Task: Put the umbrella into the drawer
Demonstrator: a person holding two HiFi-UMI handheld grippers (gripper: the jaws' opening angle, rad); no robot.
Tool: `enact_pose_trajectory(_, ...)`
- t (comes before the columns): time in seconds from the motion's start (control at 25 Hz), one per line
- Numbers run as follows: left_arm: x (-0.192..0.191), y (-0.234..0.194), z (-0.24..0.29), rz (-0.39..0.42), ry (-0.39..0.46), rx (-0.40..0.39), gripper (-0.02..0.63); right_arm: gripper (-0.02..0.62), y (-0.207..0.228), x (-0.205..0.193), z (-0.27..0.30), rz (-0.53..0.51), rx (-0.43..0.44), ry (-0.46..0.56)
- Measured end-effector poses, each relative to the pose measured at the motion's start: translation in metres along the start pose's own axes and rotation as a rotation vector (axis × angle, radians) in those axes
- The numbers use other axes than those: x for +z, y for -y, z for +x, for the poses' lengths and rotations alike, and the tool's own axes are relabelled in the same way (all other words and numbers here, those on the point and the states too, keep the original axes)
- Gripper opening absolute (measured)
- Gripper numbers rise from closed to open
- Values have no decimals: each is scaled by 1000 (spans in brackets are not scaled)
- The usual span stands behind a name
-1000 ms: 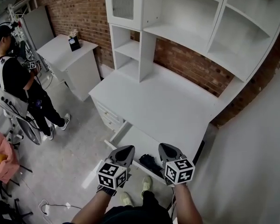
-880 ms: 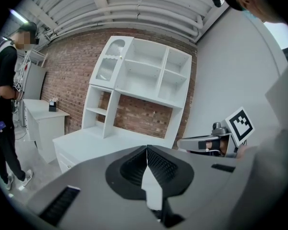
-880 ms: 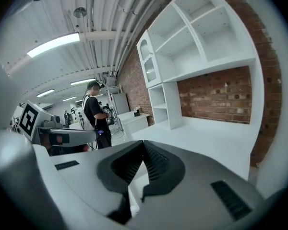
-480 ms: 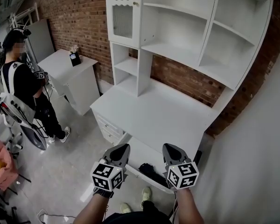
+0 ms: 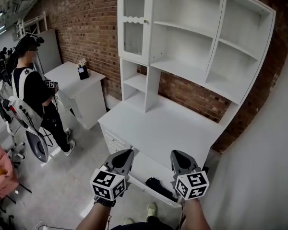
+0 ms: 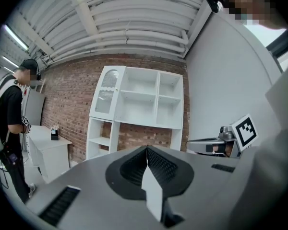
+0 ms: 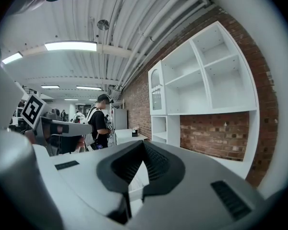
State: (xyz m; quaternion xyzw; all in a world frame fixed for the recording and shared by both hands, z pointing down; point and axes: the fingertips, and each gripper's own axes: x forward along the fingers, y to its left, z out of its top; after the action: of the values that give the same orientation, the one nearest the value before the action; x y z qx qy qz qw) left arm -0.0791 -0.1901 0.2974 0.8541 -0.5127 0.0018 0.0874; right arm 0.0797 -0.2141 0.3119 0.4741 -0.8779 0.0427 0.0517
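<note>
Umbrella [image 5: 155,182], a dark bundle, lies inside the open drawer [image 5: 143,168] near its front edge, so the placing part looks done. The drawer is not yet pushed shut. Left gripper [image 5: 127,153] hovers above the drawer's left front corner and right gripper [image 5: 176,154] above its right front, both clear of the umbrella and touching nothing. Left jaws are pressed together with nothing between them; right jaws likewise meet at the tips and are empty. Both point roughly level, over the drawer toward the tabletop [image 5: 165,126] and shelf unit [image 5: 197,47] behind it, probably held up out of the way since there's nothing left to carry. Likely next is closing the drawer; its front may need an even push to slide in straight. A person [image 5: 33,92] stands well left of the drawer, not involved.
</note>
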Motion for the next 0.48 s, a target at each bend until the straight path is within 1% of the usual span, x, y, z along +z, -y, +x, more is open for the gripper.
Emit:
enact_pose_trajectory(0.2, 24, 2, -17, 25, 62, 5, 6, 5, -10, 23, -8, -20, 7, 49)
enact_pose_trajectory(0.48, 35, 2, -23, 44, 85, 18, 6, 5, -15, 37, -9, -25, 18, 69)
